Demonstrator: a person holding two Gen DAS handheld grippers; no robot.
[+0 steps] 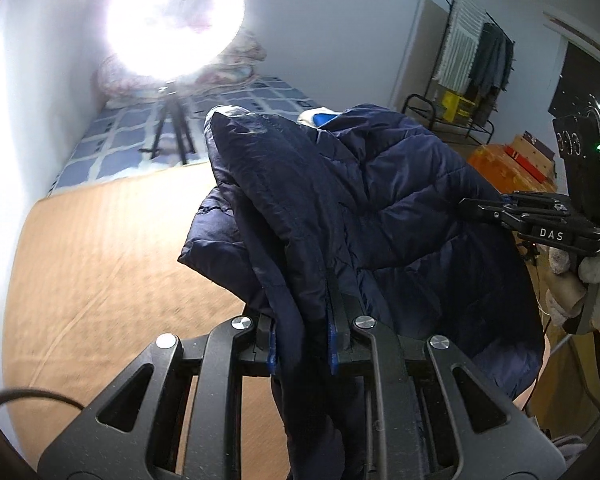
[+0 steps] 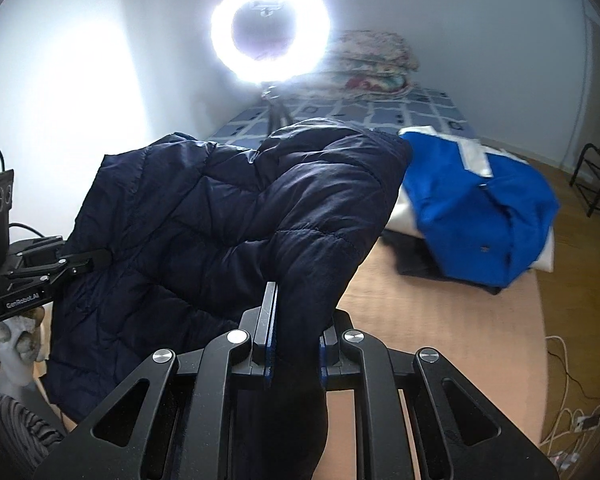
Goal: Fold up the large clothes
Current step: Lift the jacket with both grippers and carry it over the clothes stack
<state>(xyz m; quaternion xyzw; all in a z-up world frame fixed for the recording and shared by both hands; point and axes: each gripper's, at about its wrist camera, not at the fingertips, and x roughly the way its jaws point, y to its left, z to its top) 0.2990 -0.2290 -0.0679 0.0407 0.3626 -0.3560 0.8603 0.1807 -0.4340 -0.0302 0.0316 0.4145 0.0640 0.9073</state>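
Observation:
A dark navy quilted jacket (image 1: pixel 380 200) hangs in the air above a tan mat (image 1: pixel 100 260), held up from both sides. My left gripper (image 1: pixel 304 320) is shut on a bunched fold of its fabric, which drapes over and between the fingers. In the right wrist view the same jacket (image 2: pixel 220 220) spreads to the left, and my right gripper (image 2: pixel 296 320) is shut on another fold of it. Each gripper shows in the other's view: the right one (image 1: pixel 470 206) at the jacket's right edge, the left one (image 2: pixel 102 257) at its left edge, both in white-gloved hands.
A bright ring light on a tripod (image 2: pixel 270 32) stands at the mat's far end. A blue and white garment (image 2: pixel 480 208) lies on a pile to the right. Folded quilts (image 2: pixel 372 64) sit on a blue checked bed. A clothes rack (image 1: pixel 472 56) and cables (image 2: pixel 572 412) are at the right.

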